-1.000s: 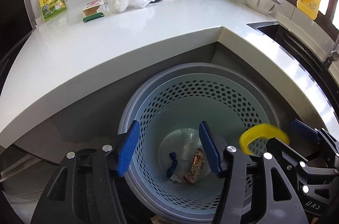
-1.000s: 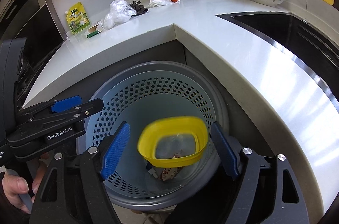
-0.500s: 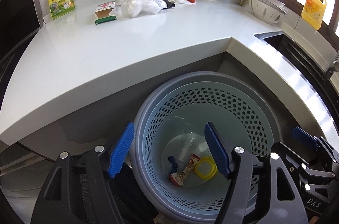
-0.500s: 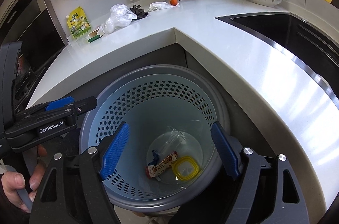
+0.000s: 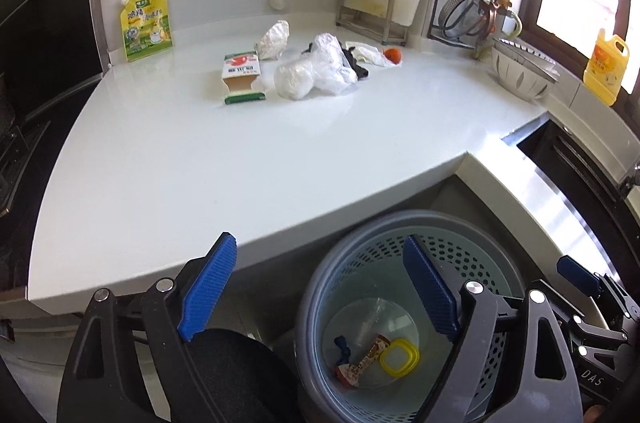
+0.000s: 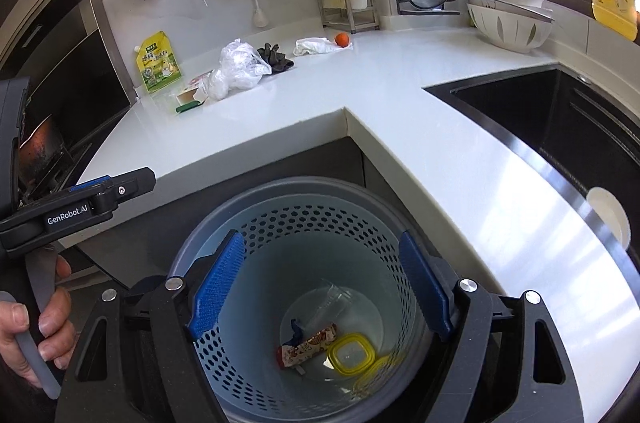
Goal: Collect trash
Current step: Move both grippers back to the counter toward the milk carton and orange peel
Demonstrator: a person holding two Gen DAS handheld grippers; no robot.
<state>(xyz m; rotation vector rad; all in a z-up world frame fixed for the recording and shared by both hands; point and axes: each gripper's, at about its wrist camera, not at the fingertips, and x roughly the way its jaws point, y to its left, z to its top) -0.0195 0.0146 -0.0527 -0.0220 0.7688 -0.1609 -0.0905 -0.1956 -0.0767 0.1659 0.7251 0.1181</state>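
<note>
Both tools are up over the bin by the corner of the desk (image 5: 280,159). The left hand-held gripper (image 5: 320,299) has its blue pads spread wide with nothing between them, one pad over the desk edge and the other over the bin's rim. The right hand-held gripper (image 6: 320,283) is spread just as wide and empty, hanging straight above the mouth of the bin (image 6: 248,195), a grey pail with a pale blue perforated basket inside. Down at the bottom lie a yellow lid (image 6: 351,349), a red snack wrapper (image 6: 306,343) just beside it, a small blue scrap (image 6: 297,327) and a clear plastic cup (image 6: 332,297) on its side. More rubbish sits at the back of the desk, well apart from the bin: a crumpled clear plastic bag (image 5: 320,69), a flattened carton (image 5: 242,77) beside it, a dark glove (image 6: 275,57), a white wad of tissue (image 6: 316,46) with a small orange ball (image 6: 342,39) touching its end. A yellow-green pouch (image 5: 146,23) leans upright against the wall.
</note>
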